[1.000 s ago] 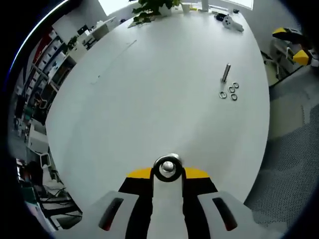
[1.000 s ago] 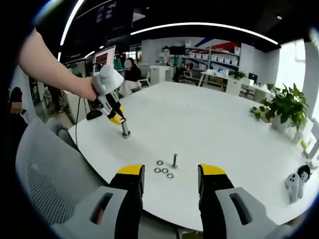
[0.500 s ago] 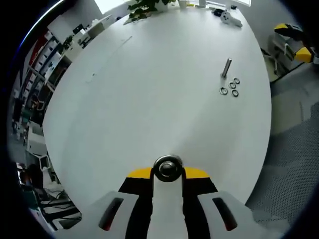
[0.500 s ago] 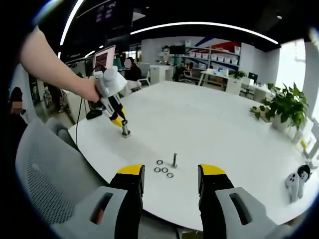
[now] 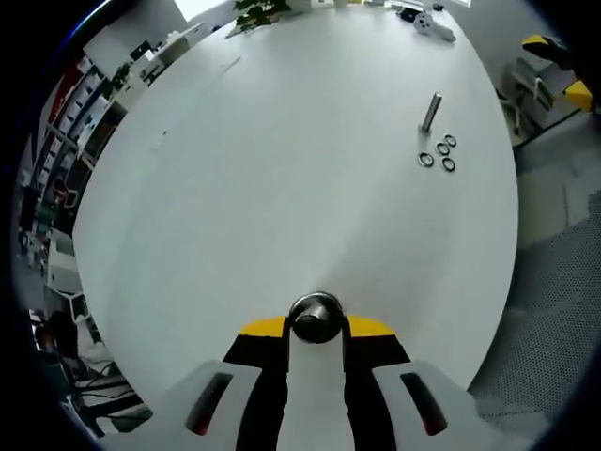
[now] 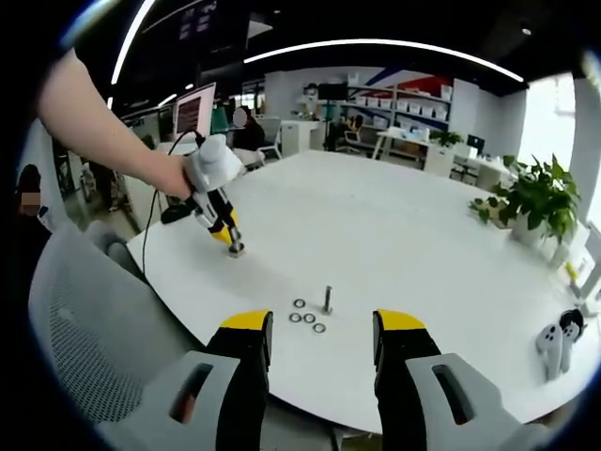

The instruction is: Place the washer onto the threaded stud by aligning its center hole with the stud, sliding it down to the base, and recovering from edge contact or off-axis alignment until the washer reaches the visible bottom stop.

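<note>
Two yellow-tipped fingers of the left gripper (image 5: 316,331) stand closed on a metal stud (image 5: 316,318) in the left gripper view, seen end-on as a round shiny top pressed between them, over the near edge of the white worktop (image 5: 282,169). Far across the bare surface, a second threaded stud (image 5: 431,112) stands upright, with three washers (image 5: 439,156) lying flat in a small cluster just beside its base, apart from it. White controllers (image 5: 430,23) lie at the far edge near a potted plant (image 5: 255,11), and a grey mesh chair (image 5: 554,310) sits off the worktop's right side. In the right gripper view, the right gripper (image 6: 322,343) has its fingers spread wide apart with nothing between them, hovering above the near edge of the worktop (image 6: 394,235). Beyond the gap stand the upright stud (image 6: 328,300) and the washers (image 6: 306,318) beside it. Further left, a person's hand (image 6: 169,174) holds the left gripper (image 6: 228,240) tip-down on the other stud (image 6: 235,249) near the worktop's left edge. A plant (image 6: 531,202) and controllers (image 6: 556,343) sit at right, a mesh chair (image 6: 84,319) at lower left.
</note>
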